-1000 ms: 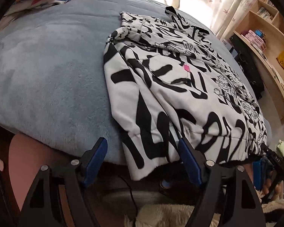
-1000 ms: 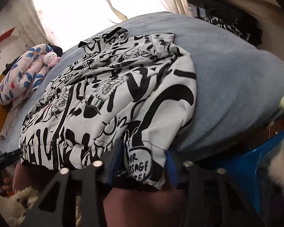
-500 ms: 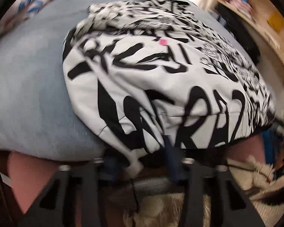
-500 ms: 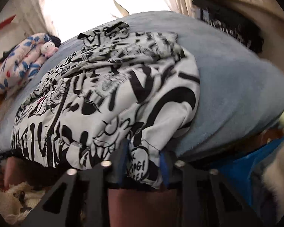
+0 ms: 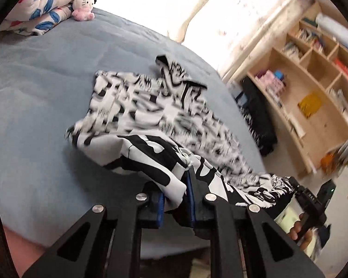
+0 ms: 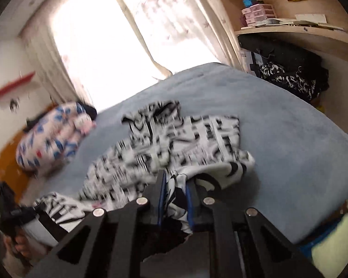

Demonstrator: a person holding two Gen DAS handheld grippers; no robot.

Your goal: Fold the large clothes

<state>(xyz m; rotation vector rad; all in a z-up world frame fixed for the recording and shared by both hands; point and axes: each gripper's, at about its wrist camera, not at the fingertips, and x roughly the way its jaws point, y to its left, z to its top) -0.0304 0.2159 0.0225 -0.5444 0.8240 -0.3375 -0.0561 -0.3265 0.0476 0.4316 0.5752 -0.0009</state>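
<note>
A black-and-white printed jacket point(image 5: 164, 115) lies on the blue bed point(image 5: 34, 106); it also shows in the right wrist view point(image 6: 174, 143). My left gripper point(image 5: 175, 199) is shut on the jacket's near left hem corner and holds it raised above the bed. My right gripper point(image 6: 174, 199) is shut on the near right hem corner, also raised. The hem hangs stretched between the two grippers. The right gripper shows at the left wrist view's right edge point(image 5: 310, 206). The left one shows at the right wrist view's left edge point(image 6: 9, 210).
A folded floral quilt point(image 5: 41, 7) and a pink plush toy point(image 5: 82, 7) sit at the bed's far left. Wooden shelves point(image 5: 313, 97) stand to the right, with dark clothes point(image 6: 290, 78) piled beside the bed. A bright curtained window point(image 6: 109, 41) is behind.
Both grippers closed on the jacket's hem corners and lifted them up off the bed's near edge; the lower part of the jacket now rises and bunches toward the collar.
</note>
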